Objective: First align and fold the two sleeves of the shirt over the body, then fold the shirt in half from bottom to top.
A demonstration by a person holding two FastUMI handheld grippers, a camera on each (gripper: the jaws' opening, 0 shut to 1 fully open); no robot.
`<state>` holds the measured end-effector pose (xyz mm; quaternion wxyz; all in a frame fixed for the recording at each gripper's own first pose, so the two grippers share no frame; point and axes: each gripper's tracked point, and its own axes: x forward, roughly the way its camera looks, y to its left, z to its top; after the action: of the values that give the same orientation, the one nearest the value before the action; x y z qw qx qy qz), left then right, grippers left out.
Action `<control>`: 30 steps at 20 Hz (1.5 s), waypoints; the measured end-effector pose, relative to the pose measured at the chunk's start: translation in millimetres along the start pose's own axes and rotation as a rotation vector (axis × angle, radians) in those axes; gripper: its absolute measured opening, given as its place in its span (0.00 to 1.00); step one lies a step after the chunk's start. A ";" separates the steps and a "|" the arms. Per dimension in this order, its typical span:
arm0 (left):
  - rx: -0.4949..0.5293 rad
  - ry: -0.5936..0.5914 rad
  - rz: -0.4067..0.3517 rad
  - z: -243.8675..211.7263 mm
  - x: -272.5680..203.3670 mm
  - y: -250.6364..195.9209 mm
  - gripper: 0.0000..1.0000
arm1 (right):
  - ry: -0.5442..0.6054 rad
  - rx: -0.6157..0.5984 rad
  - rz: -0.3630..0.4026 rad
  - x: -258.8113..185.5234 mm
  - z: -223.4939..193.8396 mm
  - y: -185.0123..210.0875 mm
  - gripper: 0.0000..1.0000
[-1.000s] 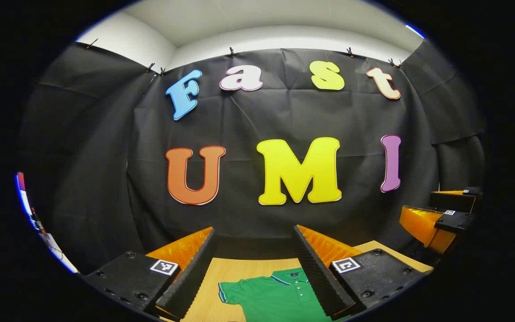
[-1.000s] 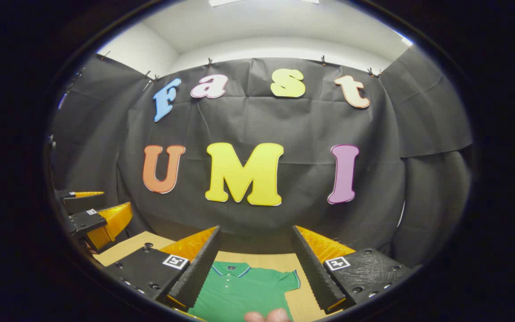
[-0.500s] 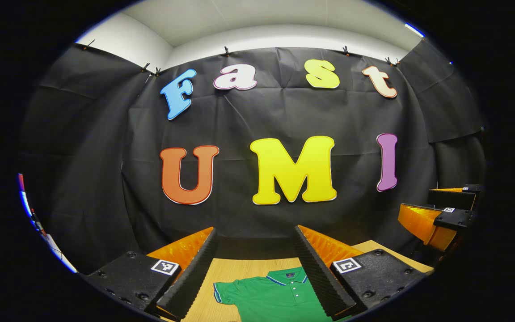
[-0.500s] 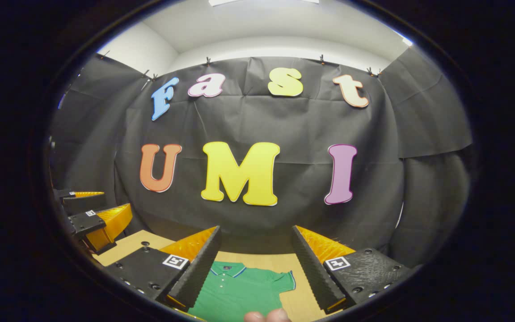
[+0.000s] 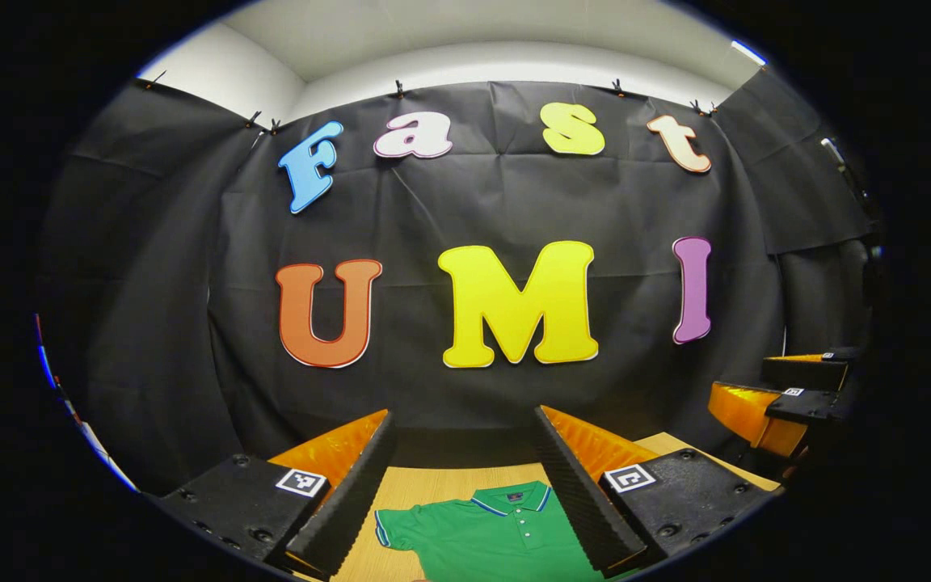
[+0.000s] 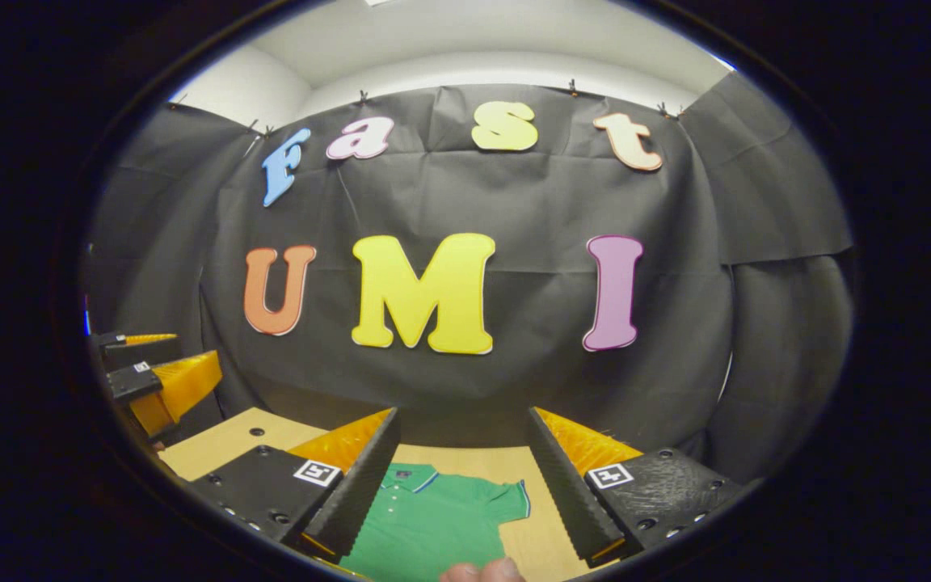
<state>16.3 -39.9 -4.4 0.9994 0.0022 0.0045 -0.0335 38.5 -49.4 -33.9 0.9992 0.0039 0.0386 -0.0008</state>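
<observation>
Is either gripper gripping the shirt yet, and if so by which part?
Nothing is held. The left gripper and right gripper are both open, held above the table; the green shirt lies flat, sleeves unfolded.

It was a small booth for filming: black cloth was clipped over white walls behind a wooden table.

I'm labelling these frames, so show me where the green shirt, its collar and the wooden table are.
green shirt [image 5: 482, 541], left gripper view, on the chest below the buttons.
collar [image 6: 410, 475], right gripper view, on the collar's back edge.
wooden table [image 6: 223, 440], right gripper view, on bare wood left of the shirt.
</observation>
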 end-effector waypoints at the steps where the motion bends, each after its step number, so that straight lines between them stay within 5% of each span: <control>1: -0.003 0.003 -0.004 -1.4 2.2 -2.7 1.00 | 0.013 -0.006 0.004 6.3 -6.5 -5.0 0.97; 13: -0.019 0.027 0.036 -15.9 35.9 -22.1 1.00 | 0.308 0.033 -0.050 126.8 -158.0 -103.7 0.95; 23: -0.004 0.132 0.057 -64.5 66.4 -35.5 1.00 | 0.548 0.011 -0.018 230.7 -308.6 -132.4 0.95; 30: 0.026 0.196 0.078 -89.3 75.6 -33.4 1.00 | 0.672 0.035 -0.019 250.2 -377.8 -144.2 0.95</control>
<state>88.7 -77.9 -94.6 0.9946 0.0185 0.1015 0.0056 258.5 -191.0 -431.0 0.9304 0.0209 0.3659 -0.0093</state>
